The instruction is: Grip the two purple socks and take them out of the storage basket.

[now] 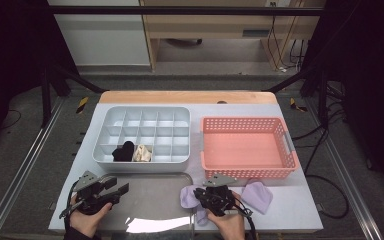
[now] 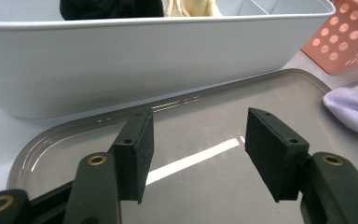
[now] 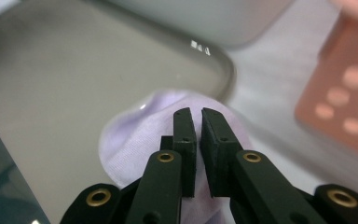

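On table, grey organizer (image 1: 141,134) — black (image 1: 123,151), cream socks (image 1: 142,153) inside, pink basket (image 1: 250,142), left tool (image 1: 115,188) wide, right tool (image 3: 196,113) nearly shut over lilac sock (image 3: 137,140).

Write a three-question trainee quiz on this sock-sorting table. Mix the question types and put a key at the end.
1. True or false: the pink basket holds a folded sock.
2. Which gripper has its jaws nearly closed over the lilac sock?
A. left gripper
B. right gripper
C. both
3. Fill in: in the white divided organiser, the black sock sits directly beside a ____ coloured one.

Key
1. False. The basket is empty.
2. B. The right gripper's jaws stand nearly together over the lilac fabric; the left gripper's jaws stand apart above the grey tray with nothing between them.
3. Cream. The cream sock fills the next compartment of the front row.
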The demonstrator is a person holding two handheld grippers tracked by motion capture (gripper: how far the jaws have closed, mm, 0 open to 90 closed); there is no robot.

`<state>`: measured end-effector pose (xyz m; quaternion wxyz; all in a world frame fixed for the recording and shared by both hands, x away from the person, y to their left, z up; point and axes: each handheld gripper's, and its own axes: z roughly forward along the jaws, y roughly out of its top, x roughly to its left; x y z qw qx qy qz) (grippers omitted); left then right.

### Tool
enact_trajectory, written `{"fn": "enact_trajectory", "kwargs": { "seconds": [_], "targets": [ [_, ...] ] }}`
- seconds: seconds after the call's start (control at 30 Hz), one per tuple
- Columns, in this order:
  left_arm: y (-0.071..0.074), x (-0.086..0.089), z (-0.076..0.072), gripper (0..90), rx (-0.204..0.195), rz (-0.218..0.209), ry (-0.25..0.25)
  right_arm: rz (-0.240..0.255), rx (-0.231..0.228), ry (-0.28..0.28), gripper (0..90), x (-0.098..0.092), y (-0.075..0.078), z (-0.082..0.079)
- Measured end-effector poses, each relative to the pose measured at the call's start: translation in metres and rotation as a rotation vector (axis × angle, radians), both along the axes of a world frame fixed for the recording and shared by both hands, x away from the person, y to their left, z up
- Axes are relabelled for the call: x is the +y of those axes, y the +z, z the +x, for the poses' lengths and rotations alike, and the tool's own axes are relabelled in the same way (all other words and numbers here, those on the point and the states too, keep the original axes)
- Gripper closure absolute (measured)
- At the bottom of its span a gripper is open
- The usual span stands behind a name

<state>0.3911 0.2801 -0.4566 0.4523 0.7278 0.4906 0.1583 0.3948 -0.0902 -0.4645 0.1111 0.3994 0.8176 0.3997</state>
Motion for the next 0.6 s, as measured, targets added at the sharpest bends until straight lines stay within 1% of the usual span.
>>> {"fn": "enact_trajectory", "kwargs": {
  "seconds": [0.07, 0.1, 0.17, 0.23, 0.37, 0.43, 0.5, 0.6],
  "targets": [
    [0.000, 0.000, 0.000, 41.3, 0.000, 0.000, 0.002, -0.033, 0.004, 0.009, 82.4, -0.001, -0.005, -0.002],
    [0.000, 0.000, 0.000, 41.3, 0.000, 0.000, 0.001, -0.040, 0.012, 0.014, 81.1, -0.001, -0.006, -0.003],
    [0.000, 0.000, 0.000, 41.3, 0.001, -0.001, 0.001, -0.042, 0.020, 0.024, 78.4, 0.000, -0.007, -0.004],
    [0.000, 0.000, 0.000, 41.3, 0.000, 0.001, 0.002, -0.042, 0.008, 0.030, 76.1, 0.002, -0.006, -0.004],
    [0.000, 0.000, 0.000, 41.2, 0.002, 0.002, 0.006, -0.006, -0.036, 0.026, 73.9, 0.005, 0.006, -0.007],
    [0.000, 0.000, 0.000, 41.0, -0.001, 0.005, 0.006, 0.018, -0.056, 0.033, 73.7, 0.010, 0.013, -0.008],
    [0.001, 0.000, -0.001, 40.7, -0.003, 0.003, 0.010, 0.033, -0.051, 0.051, 73.1, 0.019, 0.015, -0.008],
    [0.001, 0.001, -0.001, 39.7, -0.007, 0.004, 0.019, 0.011, -0.037, 0.070, 68.0, 0.034, 0.009, -0.005]
  ]
}}
